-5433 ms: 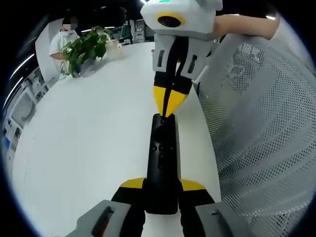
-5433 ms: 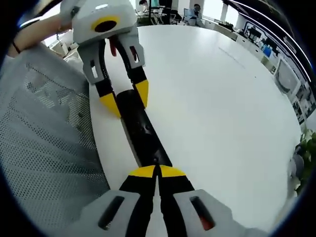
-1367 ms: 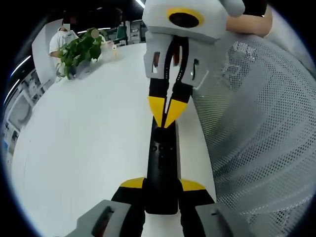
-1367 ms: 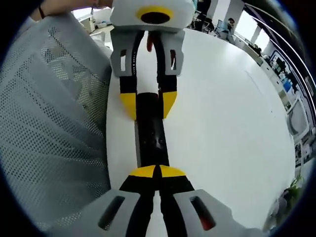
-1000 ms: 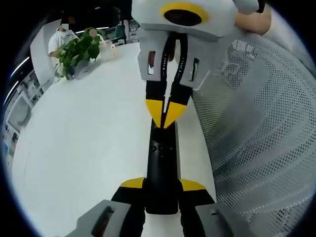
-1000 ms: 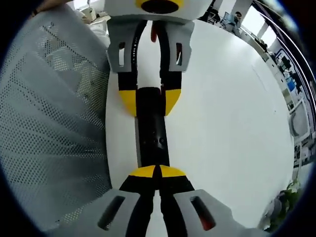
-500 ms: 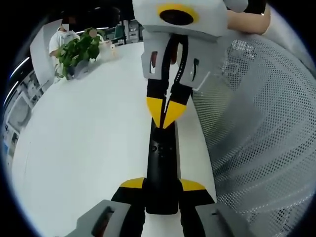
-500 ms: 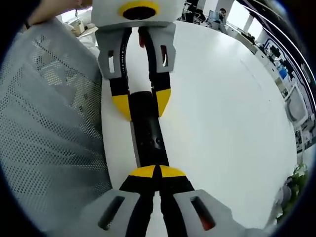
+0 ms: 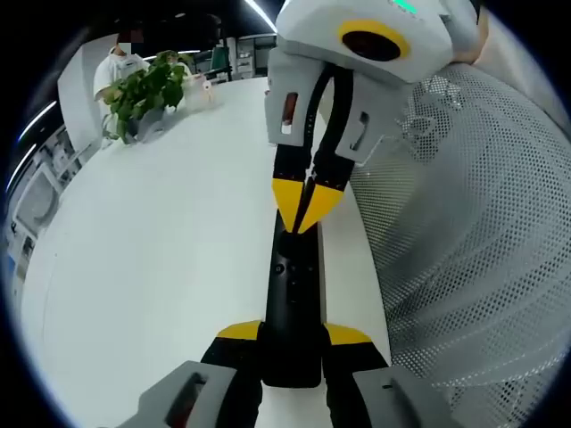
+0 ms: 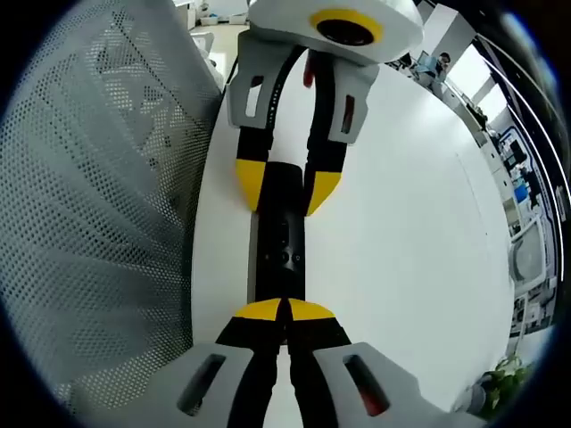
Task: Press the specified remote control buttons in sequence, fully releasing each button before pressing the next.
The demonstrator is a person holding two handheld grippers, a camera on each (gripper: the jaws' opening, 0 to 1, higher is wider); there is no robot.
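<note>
A slim black remote (image 9: 293, 285) lies lengthwise over the white table (image 9: 161, 250), close to its edge. My left gripper (image 9: 293, 332) is shut on the near end, one yellow pad on each side. My right gripper (image 9: 304, 212) comes down from the top of the left gripper view, shut, with its joined yellow tips on the remote's far end above the small buttons. In the right gripper view the right gripper (image 10: 284, 309) has its closed tips on the remote (image 10: 281, 242). Beyond it the left gripper (image 10: 285, 192) clamps the other end.
A grey mesh chair back (image 9: 464, 232) stands right against the table edge beside the remote, also seen as the chair (image 10: 98, 196). A potted plant (image 9: 143, 85) and a person (image 9: 111, 67) are at the far end. Bare table (image 10: 410, 223) spreads on the other side.
The right gripper has tilted and swung sideways, its body now leaning toward the chair, while its tips stay on the remote's far end. The left gripper keeps its hold.
</note>
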